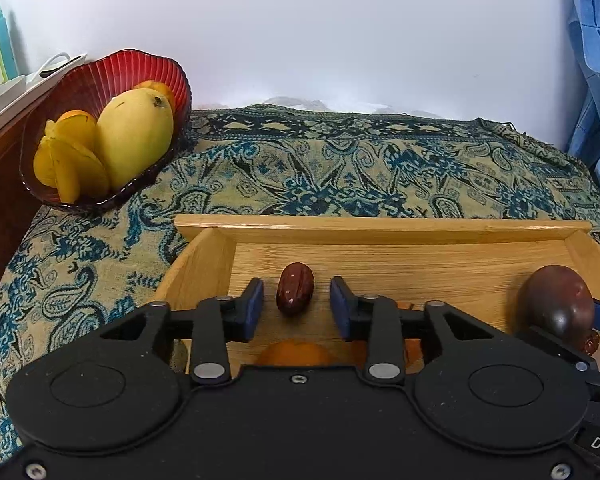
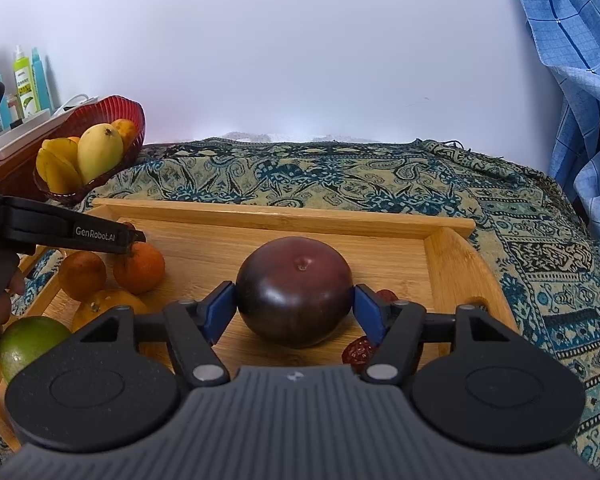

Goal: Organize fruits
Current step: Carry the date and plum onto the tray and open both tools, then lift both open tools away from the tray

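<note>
orange fruit (image 1: 296, 354): mostly hidden behind left gripper body | green fruit (image 2: 26, 344): partly covered | bottle labels (image 2: 24, 88): illegible | curtain (image 2: 576, 60): cut off

Both cams ride on the grippers, angled down and forward over a shallow bamboo tray (image 1: 380, 230) (image 2: 284, 216) on a paisley blue-and-tan cloth (image 1: 340, 168) (image 2: 380, 176). The left wrist view sits close over the tray's left end, and the right one looks at its right half from just as near. Both catch the white back wall, a red ribbed glass bowl (image 1: 100, 76) (image 2: 112, 110) far left and a dark purple round fruit (image 1: 556, 300) (image 2: 294, 290).
</note>
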{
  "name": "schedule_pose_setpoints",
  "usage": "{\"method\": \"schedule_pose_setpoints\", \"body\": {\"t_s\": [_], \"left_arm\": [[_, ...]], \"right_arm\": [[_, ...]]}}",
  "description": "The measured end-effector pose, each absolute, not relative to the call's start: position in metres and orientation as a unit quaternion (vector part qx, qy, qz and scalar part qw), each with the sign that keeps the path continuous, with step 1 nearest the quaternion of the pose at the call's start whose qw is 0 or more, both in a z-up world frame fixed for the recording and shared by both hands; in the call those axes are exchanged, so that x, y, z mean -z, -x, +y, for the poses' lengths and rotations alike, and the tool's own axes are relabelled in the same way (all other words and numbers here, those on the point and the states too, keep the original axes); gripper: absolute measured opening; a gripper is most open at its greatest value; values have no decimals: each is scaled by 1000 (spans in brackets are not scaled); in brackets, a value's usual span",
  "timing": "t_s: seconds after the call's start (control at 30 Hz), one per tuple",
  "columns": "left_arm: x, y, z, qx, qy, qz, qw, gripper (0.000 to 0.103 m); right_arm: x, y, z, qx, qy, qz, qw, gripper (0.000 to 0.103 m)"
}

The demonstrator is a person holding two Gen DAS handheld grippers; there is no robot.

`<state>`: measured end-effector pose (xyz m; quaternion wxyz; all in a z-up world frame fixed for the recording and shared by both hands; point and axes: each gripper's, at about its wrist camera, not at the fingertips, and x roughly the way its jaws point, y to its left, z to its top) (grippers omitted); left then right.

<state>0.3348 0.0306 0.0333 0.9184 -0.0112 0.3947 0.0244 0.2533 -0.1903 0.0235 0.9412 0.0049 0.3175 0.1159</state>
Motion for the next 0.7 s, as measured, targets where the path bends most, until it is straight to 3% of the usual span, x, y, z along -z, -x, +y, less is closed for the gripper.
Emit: {"method": "schedule_pose_setpoints", "body": {"t_s": [0.2, 0.37, 0.7], "left_arm": [[-40, -323, 31, -22, 6, 388, 922, 48], [-47, -305, 31, -19, 0, 372, 928, 66], [-59, -265, 31, -8, -6, 356, 935, 79]], "right_arm": [[-37, -243, -190, -113, 7, 292, 950, 87], [-45, -235, -194, -106, -9, 283, 953, 89], [-47, -214, -203, -93, -35, 278, 956, 94]]}}
